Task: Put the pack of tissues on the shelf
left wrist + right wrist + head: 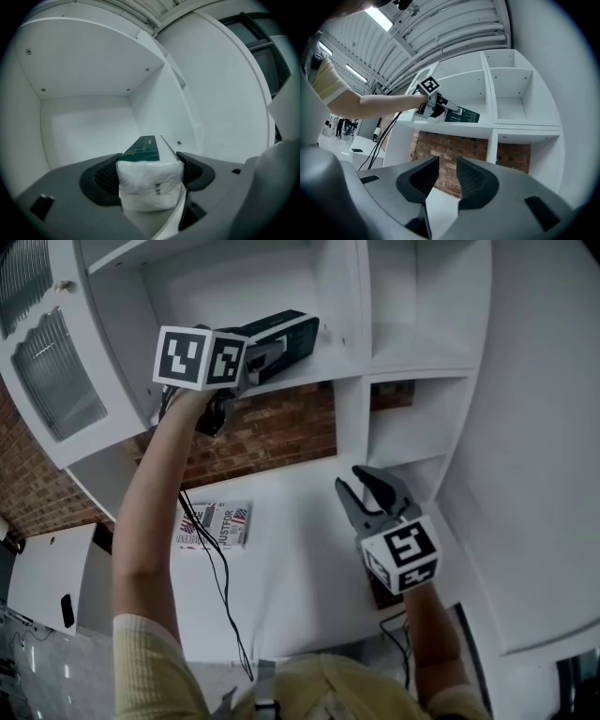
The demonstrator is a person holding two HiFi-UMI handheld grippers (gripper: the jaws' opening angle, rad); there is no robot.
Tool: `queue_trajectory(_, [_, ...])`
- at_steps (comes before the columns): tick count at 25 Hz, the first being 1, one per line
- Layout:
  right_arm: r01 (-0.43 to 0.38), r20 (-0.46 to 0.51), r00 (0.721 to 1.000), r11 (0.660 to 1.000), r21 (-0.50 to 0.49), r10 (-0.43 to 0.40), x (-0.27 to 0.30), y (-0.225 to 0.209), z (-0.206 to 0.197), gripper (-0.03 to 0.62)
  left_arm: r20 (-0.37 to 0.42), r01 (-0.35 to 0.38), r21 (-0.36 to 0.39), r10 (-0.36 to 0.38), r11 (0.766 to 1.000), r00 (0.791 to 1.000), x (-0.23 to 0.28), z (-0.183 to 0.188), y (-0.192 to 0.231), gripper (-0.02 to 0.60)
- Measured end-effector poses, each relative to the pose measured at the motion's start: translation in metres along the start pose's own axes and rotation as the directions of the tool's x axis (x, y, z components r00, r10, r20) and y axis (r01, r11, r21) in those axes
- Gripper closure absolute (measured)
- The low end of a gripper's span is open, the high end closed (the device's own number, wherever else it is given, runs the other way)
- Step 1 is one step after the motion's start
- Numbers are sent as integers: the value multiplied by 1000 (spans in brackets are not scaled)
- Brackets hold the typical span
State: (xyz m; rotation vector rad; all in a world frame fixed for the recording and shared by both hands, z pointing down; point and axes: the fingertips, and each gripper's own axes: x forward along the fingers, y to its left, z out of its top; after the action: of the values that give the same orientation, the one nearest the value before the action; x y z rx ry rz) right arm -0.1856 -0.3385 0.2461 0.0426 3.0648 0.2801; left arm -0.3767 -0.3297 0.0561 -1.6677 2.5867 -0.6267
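Note:
The pack of tissues (pixel 298 334), green on top with a white wrapped end (pixel 150 185), lies level in a compartment of the white shelf (pixel 314 371). My left gripper (pixel 267 351) is raised to that shelf and shut on the pack, a pad against each long side (pixel 150 164). The right gripper view shows the pack (pixel 466 116) resting on the shelf board (pixel 487 129), with the left gripper (pixel 440 105) behind it. My right gripper (pixel 366 486) hangs lower, over the table, open with nothing between its fingers (pixel 447 176).
A brick wall (pixel 272 432) shows behind the lower shelf opening. A printed booklet (pixel 214 524) lies on the white table (pixel 300 559). Cables (pixel 220 587) trail down from the left gripper. Further shelf compartments (pixel 412 296) stand to the right, a glass-fronted cabinet door (pixel 52 371) to the left.

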Motion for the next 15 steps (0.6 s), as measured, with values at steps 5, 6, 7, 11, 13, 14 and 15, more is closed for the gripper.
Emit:
queue_trajectory(5, [8, -7, 1000, 1000, 6, -8, -1, 4, -1, 487, 40, -28, 20, 27, 999, 999, -5, 1, 3, 241])
queue_trajectory(6, [9, -8, 1000, 1000, 7, -9, -2, 5, -1, 487, 48, -37, 23, 36, 999, 998, -6, 1, 5, 241])
queue_trajectory(7, [10, -8, 1000, 1000, 7, -10, -2, 6, -1, 487, 58, -49, 26, 47, 998, 997, -7, 1, 6, 238])
queue_trajectory(11, [12, -7, 1000, 1000, 10, -12, -5, 10, 0, 487, 93, -121, 51, 116, 991, 989, -13, 2, 17, 218])
queue_trajectory(13, [12, -9, 1000, 1000, 14, -12, -6, 11, -1, 487, 102, -139, 58, 132, 989, 986, -16, 2, 21, 213])
queue_trajectory(14, [12, -9, 1000, 1000, 15, -12, -6, 12, -1, 487, 106, -141, 58, 134, 988, 985, -17, 1, 22, 212])
queue_trajectory(15, [14, -10, 1000, 1000, 14, -13, -7, 11, -2, 487, 111, -142, 57, 135, 988, 985, -18, 1, 22, 213])
